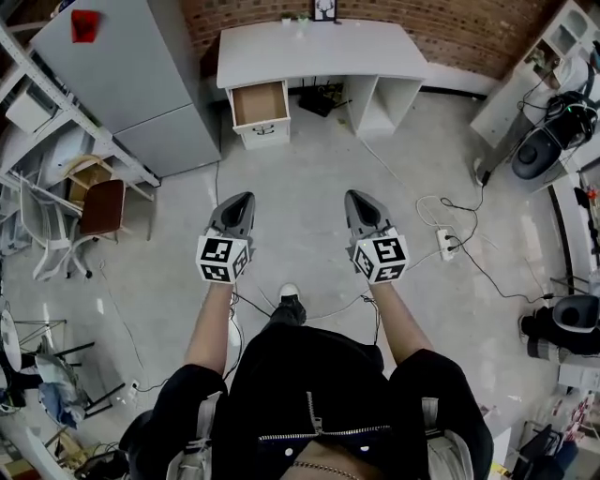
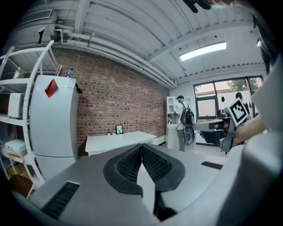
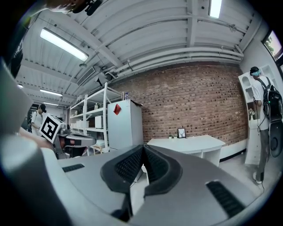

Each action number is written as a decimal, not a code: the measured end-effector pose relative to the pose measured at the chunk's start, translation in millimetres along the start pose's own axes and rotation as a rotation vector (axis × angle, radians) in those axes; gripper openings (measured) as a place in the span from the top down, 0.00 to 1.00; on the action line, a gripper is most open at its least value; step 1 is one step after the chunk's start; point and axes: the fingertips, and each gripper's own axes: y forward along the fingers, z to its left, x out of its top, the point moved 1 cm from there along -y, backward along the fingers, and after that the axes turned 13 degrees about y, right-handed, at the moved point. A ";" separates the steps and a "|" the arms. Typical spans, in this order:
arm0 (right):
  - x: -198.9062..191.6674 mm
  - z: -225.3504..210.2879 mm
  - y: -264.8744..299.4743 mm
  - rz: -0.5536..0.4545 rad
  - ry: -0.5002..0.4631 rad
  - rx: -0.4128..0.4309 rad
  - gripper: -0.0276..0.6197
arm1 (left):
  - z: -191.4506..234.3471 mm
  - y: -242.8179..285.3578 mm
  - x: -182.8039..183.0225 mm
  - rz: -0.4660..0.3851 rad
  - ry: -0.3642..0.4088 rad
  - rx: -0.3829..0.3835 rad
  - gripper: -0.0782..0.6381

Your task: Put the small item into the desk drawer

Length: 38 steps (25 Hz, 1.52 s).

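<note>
The white desk stands against the brick wall at the far end of the floor. Its left drawer is pulled out and looks empty. A small framed picture and a tiny object sit at the desk's back edge. My left gripper and right gripper are held side by side over the floor, well short of the desk and pointing at it. Both are shut with nothing between the pads. The desk lies beyond the left gripper, and the desk also lies beyond the right gripper.
A grey-white fridge stands left of the desk, with metal shelving and a brown chair beside it. A power strip with cables lies on the floor at right, before machines along the right wall. A person with a backpack stands at far right.
</note>
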 end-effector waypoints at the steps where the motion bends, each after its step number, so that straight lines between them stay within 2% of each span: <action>1: 2.1 -2.4 12.2 0.001 0.001 -0.003 0.95 | 9.3 10.4 -0.4 0.000 0.000 -0.005 0.86; 10: 25.1 -21.1 104.0 -0.014 -0.004 -0.013 0.95 | 73.9 86.7 3.9 -0.017 0.011 -0.038 0.86; 19: 21.3 -36.6 152.1 0.011 0.013 -0.017 0.95 | 105.0 128.3 -13.5 0.002 -0.016 -0.050 0.86; 30: 45.9 -85.8 249.2 0.001 0.008 0.033 0.95 | 149.8 212.6 -12.7 0.010 -0.023 -0.006 0.86; 38: 83.8 -153.1 345.2 0.024 0.004 0.091 0.95 | 190.6 310.9 2.8 0.026 -0.044 0.058 0.86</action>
